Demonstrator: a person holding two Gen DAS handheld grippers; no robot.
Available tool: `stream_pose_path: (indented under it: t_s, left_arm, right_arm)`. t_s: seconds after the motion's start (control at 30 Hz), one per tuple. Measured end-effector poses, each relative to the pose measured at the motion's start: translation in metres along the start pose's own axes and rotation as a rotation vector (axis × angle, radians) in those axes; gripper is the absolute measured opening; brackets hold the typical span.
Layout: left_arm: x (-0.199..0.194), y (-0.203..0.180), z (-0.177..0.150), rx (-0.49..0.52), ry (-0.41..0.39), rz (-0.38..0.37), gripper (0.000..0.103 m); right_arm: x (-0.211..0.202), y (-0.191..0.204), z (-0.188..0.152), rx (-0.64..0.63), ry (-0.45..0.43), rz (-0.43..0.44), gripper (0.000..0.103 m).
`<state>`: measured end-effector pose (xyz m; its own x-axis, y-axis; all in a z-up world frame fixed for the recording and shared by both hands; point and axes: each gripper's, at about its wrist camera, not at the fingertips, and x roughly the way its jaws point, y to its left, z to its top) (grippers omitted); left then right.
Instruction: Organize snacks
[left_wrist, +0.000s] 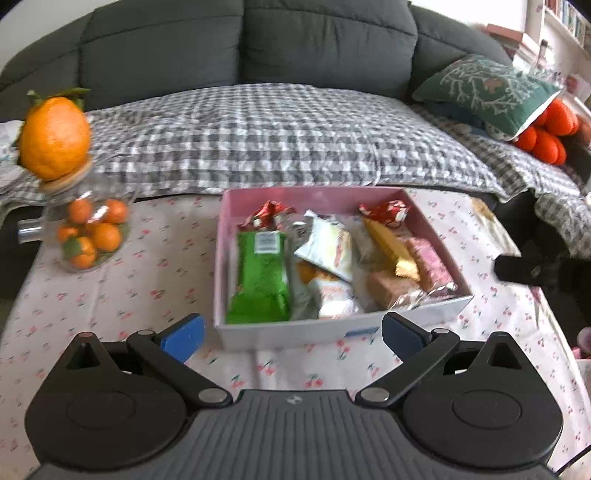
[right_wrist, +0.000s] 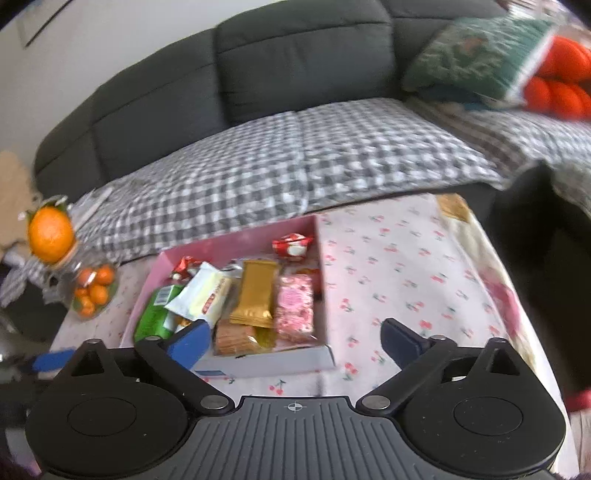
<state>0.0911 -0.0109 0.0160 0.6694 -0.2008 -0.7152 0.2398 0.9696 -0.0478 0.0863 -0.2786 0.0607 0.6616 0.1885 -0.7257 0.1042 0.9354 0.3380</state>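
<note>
Behind everything runs a dark grey sofa (left_wrist: 325, 40) with a checked blanket (left_wrist: 280, 136) over its seat, and in front of it stands the bench (left_wrist: 140, 266) under a cherry-print cloth. On that cloth sits the pink box (left_wrist: 317, 194), a shallow open tray with the snacks lying in it: a green packet (left_wrist: 260, 277) along its left side, a white wrapper (left_wrist: 327, 247) slanted across the middle, a gold bar (right_wrist: 255, 293) and a pink sprinkled bar (right_wrist: 295, 306) toward the right, and two red foil sweets (right_wrist: 293, 245) near the far wall.

Both tools hang above the near edge of the bench, tilted down at the box. The left tool (left_wrist: 291, 338) has its blue pads spread wide with nothing between them, and the box's near wall lies straight ahead of it, just beyond the tips. The right tool (right_wrist: 295, 341) is spread just as wide and equally bare. From its side the box lies ahead and to the left, with bare cloth under its right pad.

Most packets lie with their long axes running from the near wall toward the sofa. By my reckoning the left tool is squarer to the box, and the right is closer to the gold and pink bars. A jar of mandarins (left_wrist: 90, 232) stands well off to the left, clear of both.
</note>
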Motion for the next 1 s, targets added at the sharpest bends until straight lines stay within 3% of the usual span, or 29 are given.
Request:
stream_pose_path:
  t_s: [0.1, 0.23, 0.5, 0.73, 1.0]
  left_arm:
    - [-0.010, 0.002, -0.006, -0.014, 0.020, 0.030, 0.102]
    - [-0.020, 0.001, -0.011, -0.028, 0.053, 0.071, 0.102]
    - [-0.038, 0.007, -0.019, -0.089, 0.096, 0.095, 0.102]
    - [-0.035, 0.003, -0.029, -0.017, 0.103, 0.147, 0.102]
    - [-0.038, 0.010, -0.030, -0.053, 0.109, 0.148, 0.102]
  right_arm:
    - [-0.011, 0.003, -0.003, 0.007, 0.020, -0.047, 0.102]
    - [-0.024, 0.025, -0.009, -0.095, 0.043, -0.143, 0.102]
    - [-0.044, 0.064, -0.030, -0.216, 0.023, -0.152, 0.103]
    - [-0.038, 0.059, -0.038, -0.166, 0.047, -0.185, 0.103]
    - [-0.035, 0.068, -0.041, -0.208, 0.051, -0.176, 0.103]
